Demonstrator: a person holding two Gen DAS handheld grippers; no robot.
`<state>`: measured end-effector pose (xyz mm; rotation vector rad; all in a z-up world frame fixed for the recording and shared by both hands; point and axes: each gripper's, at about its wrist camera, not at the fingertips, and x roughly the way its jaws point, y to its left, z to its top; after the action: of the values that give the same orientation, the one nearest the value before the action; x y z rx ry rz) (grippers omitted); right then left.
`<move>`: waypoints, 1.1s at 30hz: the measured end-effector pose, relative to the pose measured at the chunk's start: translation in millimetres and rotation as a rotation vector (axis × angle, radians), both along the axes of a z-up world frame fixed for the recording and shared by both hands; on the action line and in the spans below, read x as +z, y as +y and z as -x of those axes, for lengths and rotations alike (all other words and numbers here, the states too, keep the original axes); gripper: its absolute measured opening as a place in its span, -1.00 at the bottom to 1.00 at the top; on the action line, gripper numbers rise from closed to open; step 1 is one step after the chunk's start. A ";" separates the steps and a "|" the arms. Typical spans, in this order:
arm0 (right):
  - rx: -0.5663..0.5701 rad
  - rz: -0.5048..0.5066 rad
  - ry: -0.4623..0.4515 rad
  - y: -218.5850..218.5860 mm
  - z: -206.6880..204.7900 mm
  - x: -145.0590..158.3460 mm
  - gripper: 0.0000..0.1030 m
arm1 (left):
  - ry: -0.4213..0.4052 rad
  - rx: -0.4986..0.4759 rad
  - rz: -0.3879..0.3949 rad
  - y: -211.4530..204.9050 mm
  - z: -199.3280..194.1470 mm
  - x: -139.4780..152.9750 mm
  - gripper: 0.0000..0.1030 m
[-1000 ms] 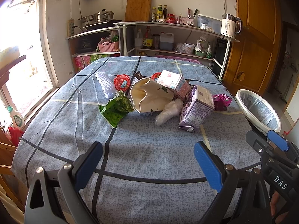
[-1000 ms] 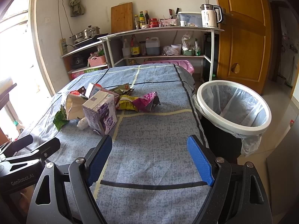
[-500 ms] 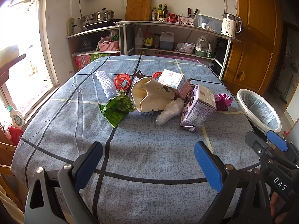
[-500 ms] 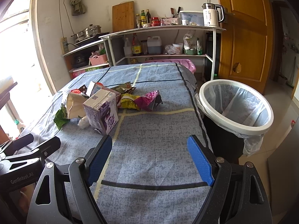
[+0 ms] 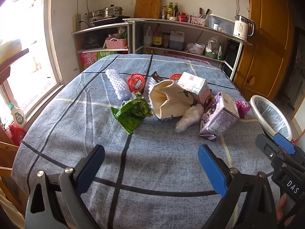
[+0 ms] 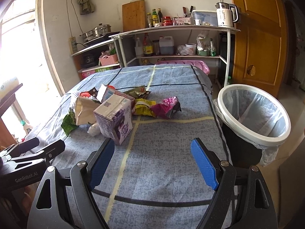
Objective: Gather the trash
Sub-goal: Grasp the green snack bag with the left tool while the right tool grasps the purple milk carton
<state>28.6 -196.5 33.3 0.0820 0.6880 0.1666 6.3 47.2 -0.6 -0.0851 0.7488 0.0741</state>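
Blue-padded jaws on both tools stand wide apart and hold nothing. Left gripper hangs over bare blue checked tablecloth, with the litter pile well ahead of its tips and roughly centred between them. Right gripper is also over bare cloth; the purple carton stands just beyond its left fingertip, tilted on 1 corner.

Pile, from the near edge going outward in the left view:
- green foil wrapper, crumpled, nearest on the left
- clear plastic wad against the purple carton
- cream paper bag, mouth open toward the camera
- pink-and-white carton behind the bag
- white foam net sleeve and red-lidded cup at the far left

Right view adds a yellow wrapper touching a magenta wrapper, to the right of the cartons.

White-rimmed bin with a clear liner stands off the table's right edge, beside the right gripper's right finger.
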 end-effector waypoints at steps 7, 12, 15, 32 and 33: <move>0.069 -0.052 -0.001 30.0 -29.5 10.6 0.61 | -0.003 0.068 0.009 42.0 -7.4 3.1 0.93; 0.093 -0.059 0.054 48.2 -56.8 7.9 0.61 | 0.019 0.087 0.042 64.1 -15.7 0.5 0.93; 0.082 -0.069 0.062 50.4 -64.3 7.1 0.61 | 0.033 0.087 0.072 74.8 -20.1 -3.2 0.93; 0.031 -0.035 0.129 34.0 -65.5 -8.9 0.03 | 0.104 -0.023 0.154 79.8 -69.4 -21.0 0.93; 0.028 -0.053 0.136 30.4 -66.4 -9.9 -0.04 | 0.110 -0.026 0.145 78.5 -72.6 -22.2 0.93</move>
<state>95.0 -166.1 23.4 0.1354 0.8210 0.2074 79.0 125.7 -22.8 -0.2109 0.8650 -0.0003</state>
